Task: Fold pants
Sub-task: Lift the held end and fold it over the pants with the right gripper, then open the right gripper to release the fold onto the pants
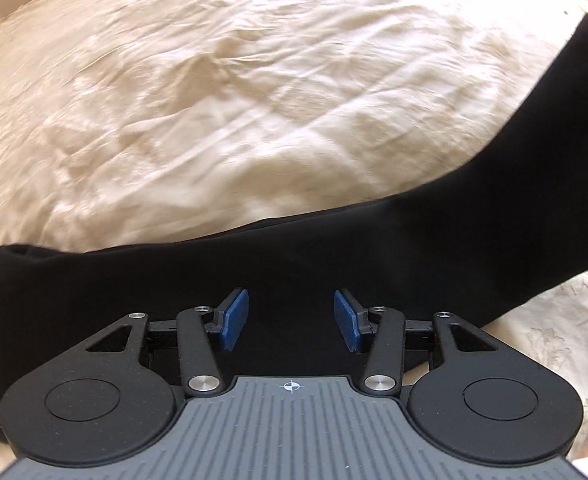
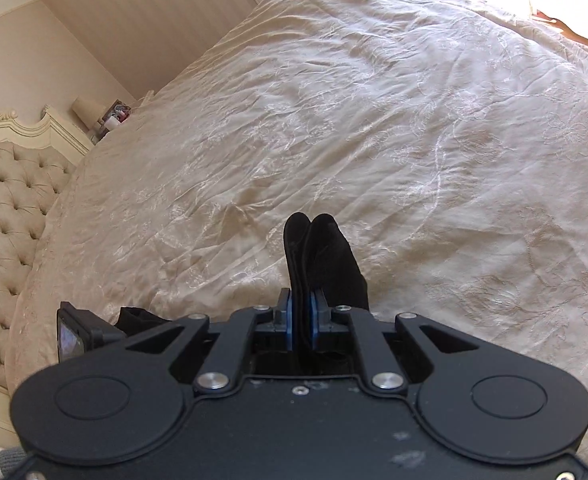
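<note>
Long black fabric pants spread across cream embroidered bedspread on bed. Left hand-held gripper above dark cloth, blue-padded fingers spread apart, nothing between. Right hand-held gripper clamped tight on bunched fold of pants, fabric end standing up past fingertips. Tufted beige headboard at left.

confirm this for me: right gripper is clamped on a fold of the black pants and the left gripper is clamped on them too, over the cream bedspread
Not quite. The left gripper is open above the black pants, gripping nothing, as the left wrist view shows. The right gripper is indeed clamped on them, over the cream bedspread.
</note>
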Motion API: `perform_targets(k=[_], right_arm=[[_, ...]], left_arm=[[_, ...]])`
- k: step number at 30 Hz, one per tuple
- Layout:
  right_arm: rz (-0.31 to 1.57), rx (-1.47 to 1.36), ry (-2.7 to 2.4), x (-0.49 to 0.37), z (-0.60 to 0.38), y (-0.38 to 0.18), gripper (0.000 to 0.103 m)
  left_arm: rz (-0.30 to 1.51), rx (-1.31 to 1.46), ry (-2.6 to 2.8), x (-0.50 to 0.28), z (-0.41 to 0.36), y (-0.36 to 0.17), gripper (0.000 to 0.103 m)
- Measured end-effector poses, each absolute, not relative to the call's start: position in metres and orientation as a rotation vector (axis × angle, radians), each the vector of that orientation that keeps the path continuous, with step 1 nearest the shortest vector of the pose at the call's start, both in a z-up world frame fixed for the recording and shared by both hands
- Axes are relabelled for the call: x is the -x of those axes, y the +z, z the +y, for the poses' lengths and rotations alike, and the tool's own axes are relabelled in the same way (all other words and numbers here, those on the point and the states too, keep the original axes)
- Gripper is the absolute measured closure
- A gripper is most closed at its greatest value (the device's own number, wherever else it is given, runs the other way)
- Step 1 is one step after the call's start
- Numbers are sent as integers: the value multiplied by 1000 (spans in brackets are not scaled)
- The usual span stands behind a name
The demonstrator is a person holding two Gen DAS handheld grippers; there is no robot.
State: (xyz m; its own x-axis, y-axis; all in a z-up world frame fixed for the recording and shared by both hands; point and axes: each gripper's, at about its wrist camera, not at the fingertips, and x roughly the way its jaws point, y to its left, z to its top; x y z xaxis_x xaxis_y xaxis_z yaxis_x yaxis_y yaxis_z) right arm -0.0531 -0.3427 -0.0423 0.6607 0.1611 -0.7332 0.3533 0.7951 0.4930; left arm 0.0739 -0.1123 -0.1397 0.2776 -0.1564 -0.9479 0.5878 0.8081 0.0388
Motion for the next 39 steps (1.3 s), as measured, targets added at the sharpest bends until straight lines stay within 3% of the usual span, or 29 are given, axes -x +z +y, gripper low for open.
perform_targets(k=[6,18,24,34,39], right_arm=[[847,-642,-41,19,-252,-41,92],[1027,-457,18,-46,-92,-124,92],[1019,-437,-11,-48,-69,-146,71],[949,-440,-82,-10,-88,-106,70],[999,-353,-282,10,-131,-107,69]], left_arm=[[1227,-286,-379,-100,-21,-121,56],[1251,-255,-352,-122,84,-117,56],[1230,-290,-418,-129,94,-118,56],[1188,-277,-498,-128,58,-106,56],[1198,-314,-548,-114,18,-114,56]])
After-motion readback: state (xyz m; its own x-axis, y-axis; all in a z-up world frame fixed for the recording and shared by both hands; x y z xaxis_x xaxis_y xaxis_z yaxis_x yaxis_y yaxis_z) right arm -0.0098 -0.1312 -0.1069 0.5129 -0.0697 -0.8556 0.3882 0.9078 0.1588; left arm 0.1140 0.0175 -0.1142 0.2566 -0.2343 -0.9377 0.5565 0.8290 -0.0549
